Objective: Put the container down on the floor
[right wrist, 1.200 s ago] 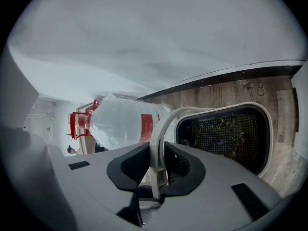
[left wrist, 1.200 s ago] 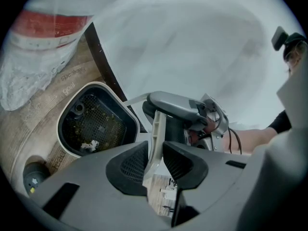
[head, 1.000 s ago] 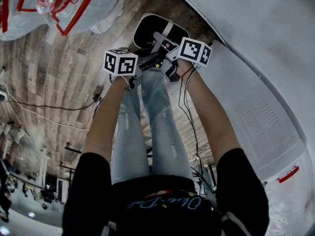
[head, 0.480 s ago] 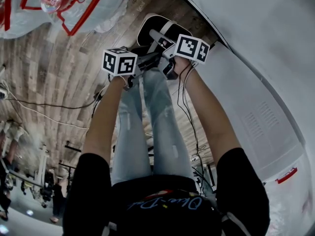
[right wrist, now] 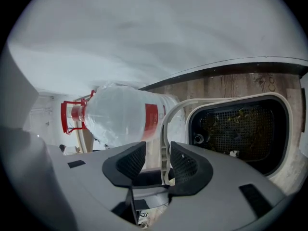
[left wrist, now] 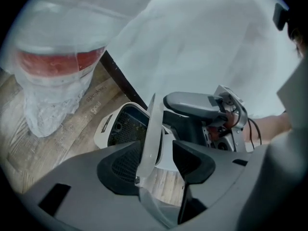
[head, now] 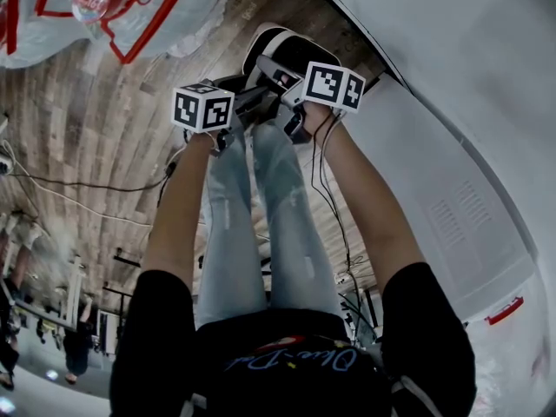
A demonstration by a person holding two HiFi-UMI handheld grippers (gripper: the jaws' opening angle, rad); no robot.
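Wood floor (head: 95,137), water jug (right wrist: 120,114) close by, white panel (head: 452,76) alongside; my L claw (left wrist: 159,162) & R claw (right wrist: 161,163) just been opening, container (right wrist: 240,129) handle (left wrist: 153,129) loose btwn jaws.

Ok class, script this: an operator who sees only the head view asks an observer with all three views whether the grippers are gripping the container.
Operator: Is my left one clamped?
Observer: No. On the left gripper the jaws have just been opening; the white handle stands loose between them.
Operator: And the right?
Observer: On the right gripper they have also just been opening, apart around that handle.
Operator: What's inside the container?
Observer: Black mesh flecked with debris.
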